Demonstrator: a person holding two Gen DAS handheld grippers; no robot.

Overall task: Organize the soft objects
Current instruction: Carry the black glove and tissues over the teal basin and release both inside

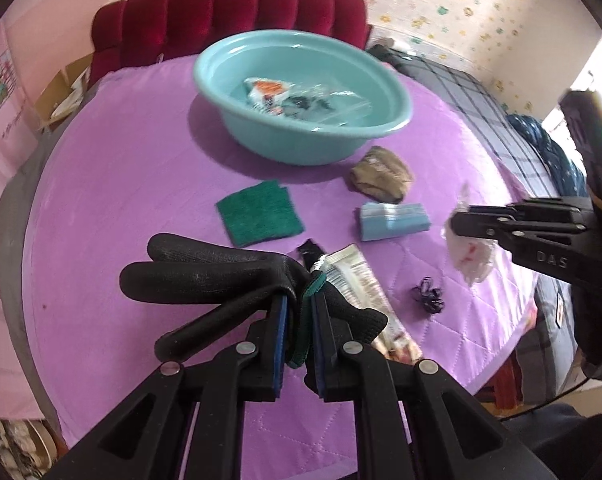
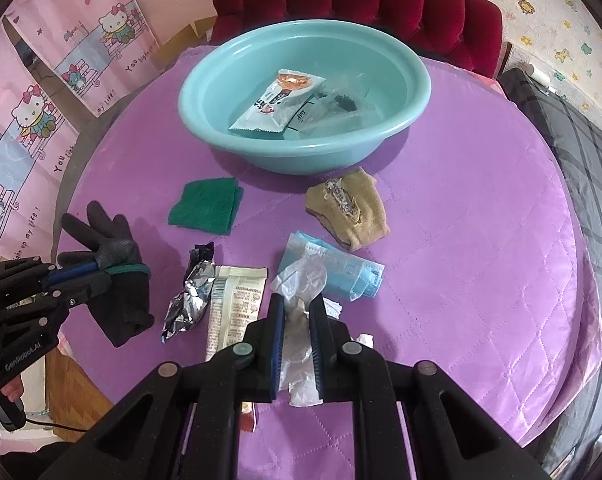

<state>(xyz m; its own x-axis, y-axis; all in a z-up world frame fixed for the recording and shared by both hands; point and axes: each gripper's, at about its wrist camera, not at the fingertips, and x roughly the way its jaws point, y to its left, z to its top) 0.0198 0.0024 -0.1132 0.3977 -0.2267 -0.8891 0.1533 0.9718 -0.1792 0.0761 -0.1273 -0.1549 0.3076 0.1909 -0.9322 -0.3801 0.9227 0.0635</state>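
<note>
At the left edge of the round purple tabletop [image 2: 481, 240], the left tongs [image 2: 97, 274] are clamped on a black glove [image 2: 117, 276] at its green-trimmed cuff. The glove hangs clear of the quilted cover, its fingers spread up and to the left and its cuff end drooping below. In the left wrist view the same glove [image 1: 205, 268] fills the space between the blue pads, fingers pointing left.

Just right of the glove, toward the near edge, a crumpled silver foil wrapper [image 2: 191, 292] lies touching a flat cream snack packet [image 2: 237, 308]. Farther in, a folded dark green cloth [image 2: 205, 206] rests flat, near the base of the teal basin [image 2: 261, 156]. The basin sits toward the far edge, in front of a red tufted headboard [image 2: 381, 4], and holds a white and orange snack packet [image 2: 279, 102] and a clear plastic bag [image 2: 341, 108] with something dark inside.

Near the middle of the near edge, the right tongs [image 2: 297, 312] pinch a crumpled white plastic bag [image 2: 301, 280] between nearly closed pads; in the left wrist view that bag [image 1: 471, 256] is lifted off the cover. Beside it lies a light blue packet [image 2: 341, 272] of what look like face masks, and just beyond, close to the basin, a tan knitted sock [image 2: 357, 208]. A small dark tangled band [image 1: 429, 296] lies by the cream packet in the left wrist view.
</note>
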